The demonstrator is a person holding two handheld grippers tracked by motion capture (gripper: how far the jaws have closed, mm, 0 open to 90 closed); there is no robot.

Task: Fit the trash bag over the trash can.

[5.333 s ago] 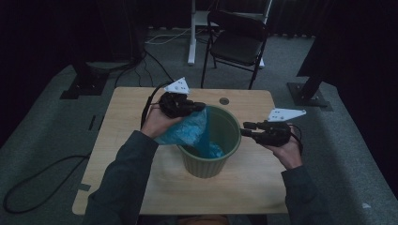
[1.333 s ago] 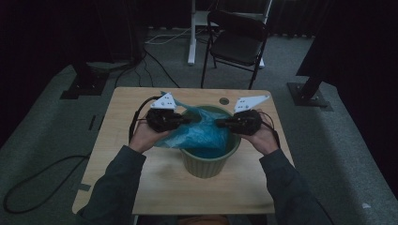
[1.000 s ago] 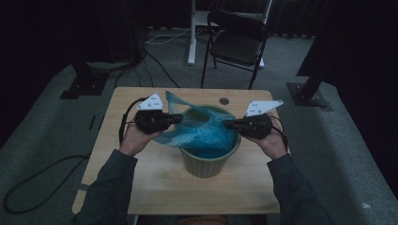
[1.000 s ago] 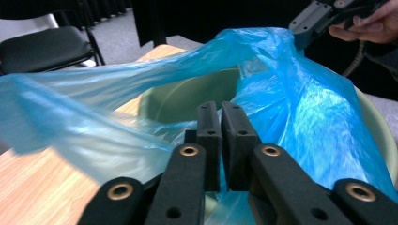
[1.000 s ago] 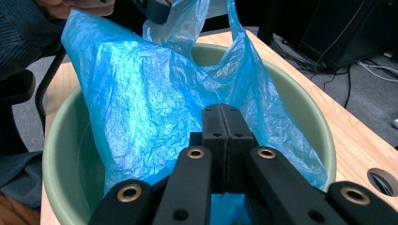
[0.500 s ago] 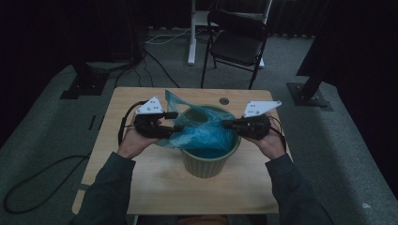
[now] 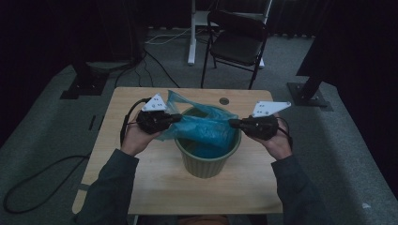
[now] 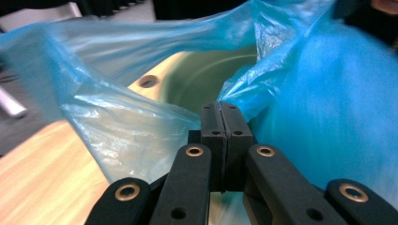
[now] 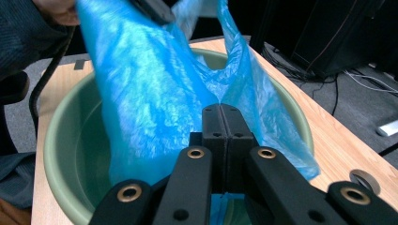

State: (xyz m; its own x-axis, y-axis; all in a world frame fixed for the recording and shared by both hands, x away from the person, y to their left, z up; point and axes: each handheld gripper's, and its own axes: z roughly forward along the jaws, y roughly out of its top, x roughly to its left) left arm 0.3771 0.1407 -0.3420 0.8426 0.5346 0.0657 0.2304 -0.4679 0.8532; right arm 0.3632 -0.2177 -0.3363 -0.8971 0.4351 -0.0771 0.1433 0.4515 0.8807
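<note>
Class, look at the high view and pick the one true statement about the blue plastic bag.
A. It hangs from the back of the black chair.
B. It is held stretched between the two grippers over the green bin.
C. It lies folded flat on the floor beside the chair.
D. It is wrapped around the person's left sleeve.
B: the blue plastic bag spans from the left gripper to the right gripper, above the green bin.

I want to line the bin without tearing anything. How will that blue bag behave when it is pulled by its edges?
The blue bag looks thin and crinkled, so probably floppy and very light. It sags into the green bin, so it likely will not hold a shape.
</note>
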